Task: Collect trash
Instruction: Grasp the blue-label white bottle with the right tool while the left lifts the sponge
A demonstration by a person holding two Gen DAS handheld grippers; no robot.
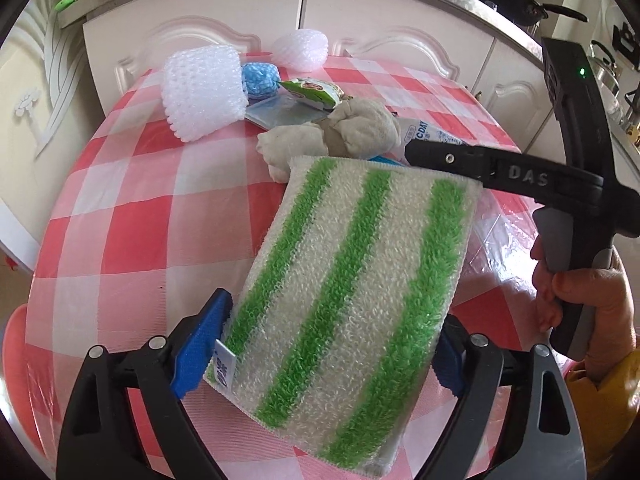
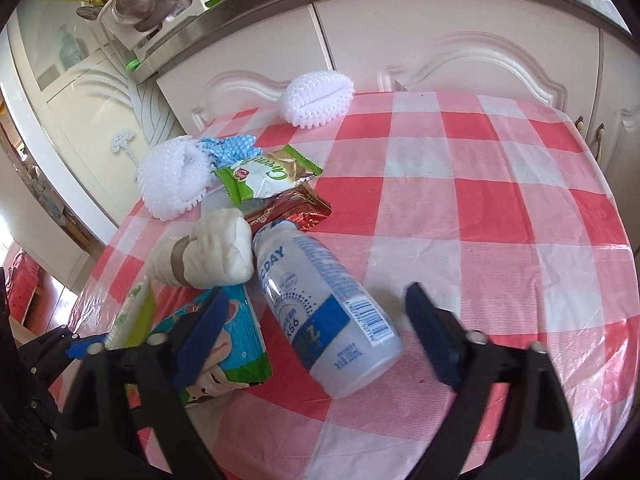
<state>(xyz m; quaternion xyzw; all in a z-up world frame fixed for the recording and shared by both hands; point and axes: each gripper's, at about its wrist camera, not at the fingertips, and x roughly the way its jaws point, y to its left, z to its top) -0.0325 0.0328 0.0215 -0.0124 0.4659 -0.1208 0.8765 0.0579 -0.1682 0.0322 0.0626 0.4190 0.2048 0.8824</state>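
Observation:
A white cloth with green stripes (image 1: 352,280) spans my left gripper (image 1: 336,312), which is shut on it: the left blue pad meets one edge, and the cloth hides the right pad. In the right wrist view the cloth (image 2: 134,312) stands tilted off the table. A clear plastic bottle with a blue label (image 2: 324,304) lies on its side between the fingers of my right gripper (image 2: 316,292). That gripper is open, with both pads apart from the bottle. One black finger (image 1: 460,160) of the right gripper, held by a hand (image 1: 588,304), reaches past the cloth's far edge.
On the red-and-white checked table (image 2: 500,208) lie two white foam nets (image 2: 176,184) (image 2: 320,98), a blue net (image 2: 228,146), a green snack wrapper (image 2: 264,176), a brown wrapper (image 2: 304,208), a knotted off-white rag (image 2: 216,252) and a cartoon-printed packet (image 2: 236,344). White cabinets (image 2: 460,40) stand behind.

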